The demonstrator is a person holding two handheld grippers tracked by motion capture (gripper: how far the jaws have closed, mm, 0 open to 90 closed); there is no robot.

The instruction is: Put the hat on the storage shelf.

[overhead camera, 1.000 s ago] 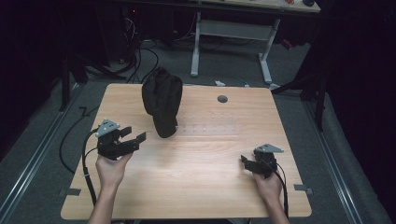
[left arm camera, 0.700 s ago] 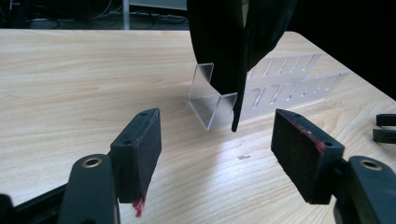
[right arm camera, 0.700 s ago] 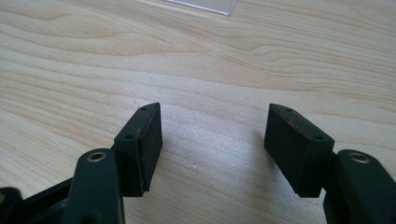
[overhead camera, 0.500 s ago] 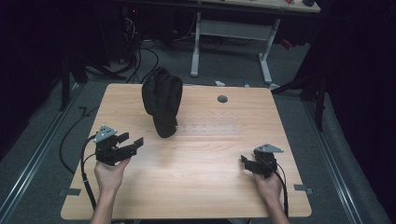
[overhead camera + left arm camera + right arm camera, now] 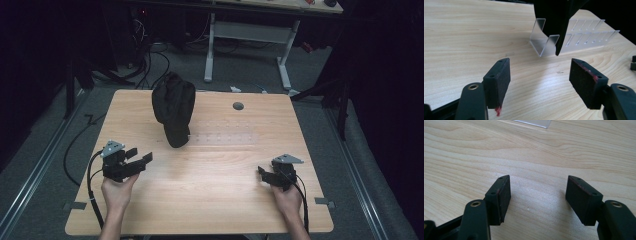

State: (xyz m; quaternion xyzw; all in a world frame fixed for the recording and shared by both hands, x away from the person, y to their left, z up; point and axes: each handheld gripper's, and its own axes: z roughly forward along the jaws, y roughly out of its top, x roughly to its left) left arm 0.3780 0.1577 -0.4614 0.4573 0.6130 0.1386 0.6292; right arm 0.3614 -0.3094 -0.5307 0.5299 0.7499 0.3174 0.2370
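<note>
Holding wide apart over bare wood, left gripper [image 5: 142, 159] near the table's [image 5: 215, 200] left edge, nothing between the pads [image 5: 501, 80]. Straight ahead of it and a little to its right in the left gripper view: the open end of a clear acrylic divider rack [image 5: 574, 37], with a black cloth bag [image 5: 554, 20] standing on that end and draping down to a point over the nearest slot. Seen from the high view, black cloth bag [image 5: 173, 107] tall and upright toward the far left-centre of the table, acrylic divider rack [image 5: 225, 138] running rightward from its base, long axis across the table. Right gripper [image 5: 261, 172] also spread wide and empty, low over the wood near the right front corner, well apart from the bag, facing bare grain with one rack corner [image 5: 531, 123] at the top edge. Left clearly nearer; likely reach forward and slightly rightward toward the bag's hanging tip.
</note>
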